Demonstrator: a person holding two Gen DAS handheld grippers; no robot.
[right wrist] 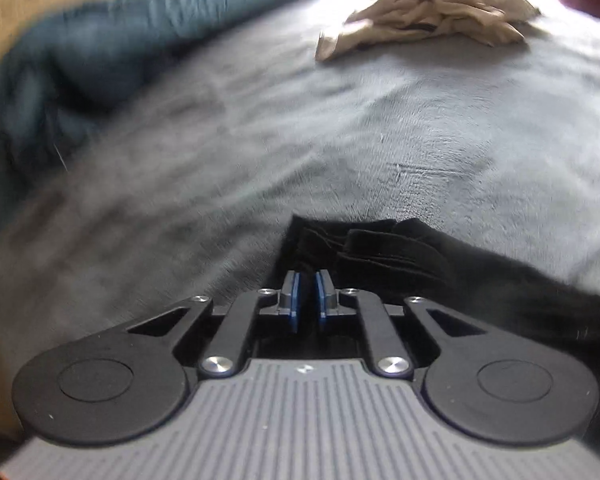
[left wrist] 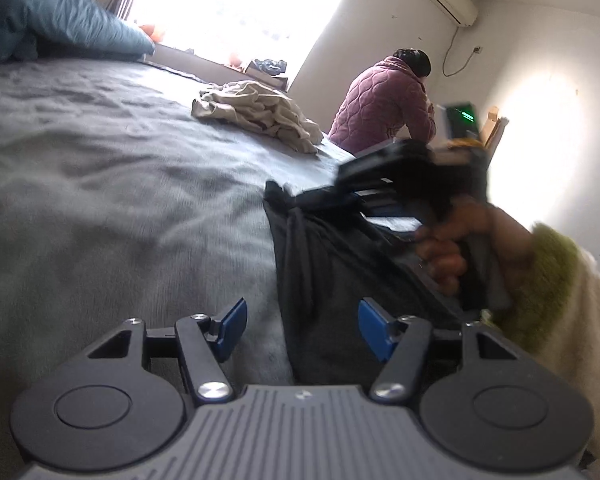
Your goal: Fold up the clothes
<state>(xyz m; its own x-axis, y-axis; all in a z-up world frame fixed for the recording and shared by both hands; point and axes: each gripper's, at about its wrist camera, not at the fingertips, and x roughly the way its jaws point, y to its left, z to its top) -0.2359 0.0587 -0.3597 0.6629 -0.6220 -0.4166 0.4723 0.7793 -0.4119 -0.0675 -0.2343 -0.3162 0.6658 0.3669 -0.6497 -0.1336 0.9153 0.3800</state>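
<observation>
Judging from how little of the black garment sat between the pads, the likeliest failure was the cloth slipping free once it was lifted or pulled, since the right gripper had pinched only the bunched edge of the fabric at its very tips, its jaws pressed almost together on that fold. A second risk lay in the garment's own weight: most of it trailed off to the right over the grey bedspread and could drag the pinched corner out or twist the fold crooked. The left gripper hung with its jaws spread and nothing between them; in its view the dark cloth ran up just ahead and slightly right of the blue pads, near but not gripped, so a closing there might catch the bedspread as well. The beige garment lay crumpled well apart, toward the far side of the bed, beyond both grippers' reach, with the teal duvet heaped at the left.
</observation>
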